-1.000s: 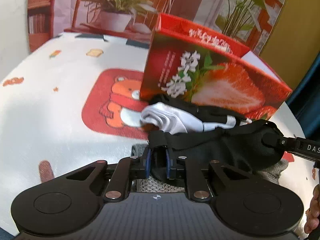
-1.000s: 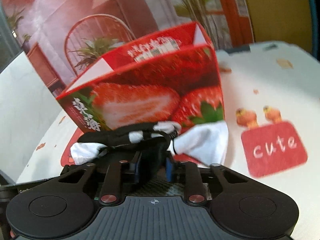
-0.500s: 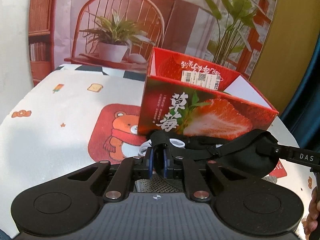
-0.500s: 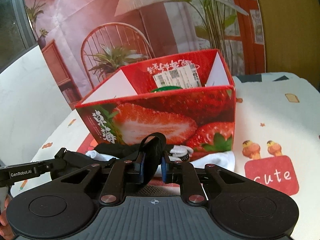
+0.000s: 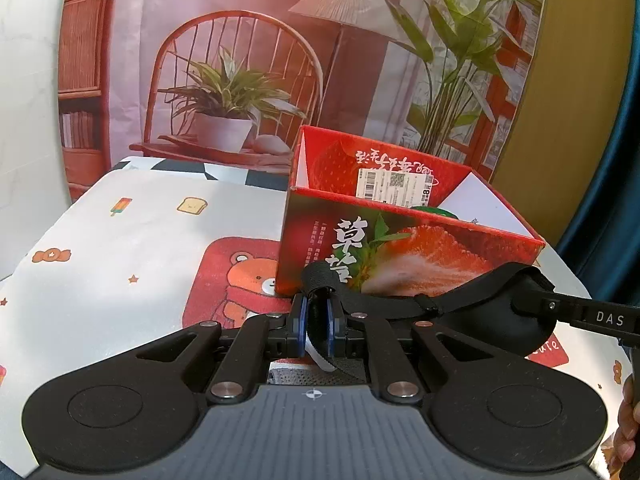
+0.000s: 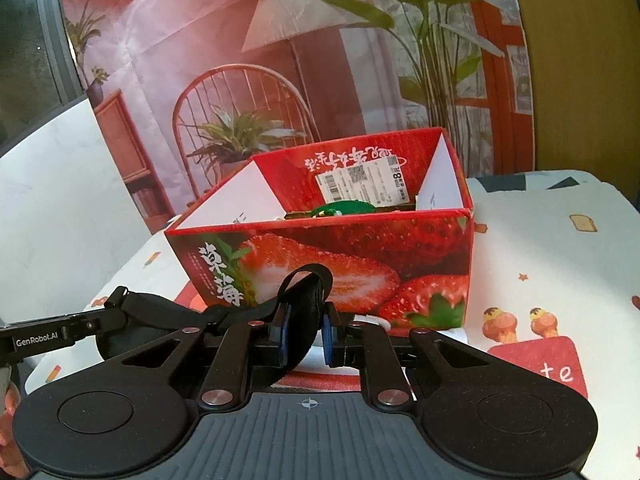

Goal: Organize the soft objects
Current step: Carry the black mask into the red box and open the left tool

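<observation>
A black eye mask (image 5: 500, 312) with an elastic strap hangs stretched between both grippers, in front of a red strawberry box (image 5: 400, 248). My left gripper (image 5: 318, 316) is shut on a loop of the strap. Its finger (image 6: 80, 326) shows at the left edge of the right wrist view. My right gripper (image 6: 306, 320) is shut on the padded end of the mask (image 6: 308, 300). Its finger (image 5: 580, 314) reaches in from the right in the left wrist view. The box (image 6: 360, 256) is open on top, with something green (image 6: 340, 210) inside.
A white tablecloth (image 5: 120, 264) with cartoon prints covers the table. A strip of white cloth (image 6: 376, 322) lies at the foot of the box, and a grey knit piece (image 5: 312, 378) shows under my left gripper. A printed backdrop stands behind the table. A person's hand (image 5: 628, 432) is at the right edge.
Both grippers rose with the mask, pulling it up off the white and grey cloths. The box's open top and its inside came into view.
</observation>
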`<action>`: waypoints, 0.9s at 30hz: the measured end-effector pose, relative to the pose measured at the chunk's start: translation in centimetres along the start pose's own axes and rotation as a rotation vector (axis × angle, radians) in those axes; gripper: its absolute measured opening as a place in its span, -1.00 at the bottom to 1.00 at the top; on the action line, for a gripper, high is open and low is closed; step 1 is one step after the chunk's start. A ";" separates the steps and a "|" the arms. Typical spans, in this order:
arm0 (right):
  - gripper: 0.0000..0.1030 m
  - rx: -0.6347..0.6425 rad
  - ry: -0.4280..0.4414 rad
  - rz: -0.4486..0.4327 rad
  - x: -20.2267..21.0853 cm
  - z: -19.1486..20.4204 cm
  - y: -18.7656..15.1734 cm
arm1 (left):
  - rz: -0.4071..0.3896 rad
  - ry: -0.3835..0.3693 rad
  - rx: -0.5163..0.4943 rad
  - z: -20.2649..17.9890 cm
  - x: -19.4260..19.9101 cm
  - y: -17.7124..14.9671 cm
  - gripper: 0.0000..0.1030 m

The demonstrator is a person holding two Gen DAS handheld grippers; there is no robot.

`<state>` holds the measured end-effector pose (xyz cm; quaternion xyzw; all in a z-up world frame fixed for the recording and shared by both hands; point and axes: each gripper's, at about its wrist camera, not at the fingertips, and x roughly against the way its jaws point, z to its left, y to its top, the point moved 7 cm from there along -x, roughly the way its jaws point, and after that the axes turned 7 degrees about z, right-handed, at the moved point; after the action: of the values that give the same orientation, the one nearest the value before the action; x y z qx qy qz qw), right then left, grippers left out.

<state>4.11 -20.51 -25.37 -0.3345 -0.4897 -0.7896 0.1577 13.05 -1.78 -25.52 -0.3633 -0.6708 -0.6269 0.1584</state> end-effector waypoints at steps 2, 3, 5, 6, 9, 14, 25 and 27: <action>-0.72 -0.005 0.003 0.001 0.0 -0.1 -0.1 | -0.003 -0.001 0.004 0.2 0.1 0.0 -0.79; -0.72 -0.005 0.003 0.001 0.0 -0.1 -0.1 | -0.005 -0.002 0.005 0.2 0.1 0.1 -0.79; -0.72 -0.005 0.005 0.000 0.0 -0.1 -0.1 | -0.011 -0.001 0.007 0.3 0.3 0.2 -0.79; -0.72 -0.004 0.006 -0.002 0.0 -0.1 -0.1 | -0.014 -0.001 0.006 0.3 0.3 0.2 -0.79; -0.72 0.003 0.008 -0.013 0.1 0.2 0.3 | -0.028 -0.001 0.005 0.2 0.6 0.4 -0.79; -0.72 0.018 0.015 -0.048 1.1 0.7 1.6 | -0.068 -0.012 0.009 0.2 1.5 1.6 -0.79; -0.72 0.067 0.015 -0.139 1.9 1.1 8.7 | -0.197 -0.013 -0.026 -1.6 2.2 9.4 -0.79; -0.72 0.090 -0.002 -0.153 1.4 1.0 10.2 | -0.209 -0.002 -0.036 -2.2 1.5 10.9 -0.79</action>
<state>9.38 -24.31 -17.26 -0.2894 -0.5490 -0.7762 0.1115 18.95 -3.99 -16.25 -0.2949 -0.6938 -0.6515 0.0848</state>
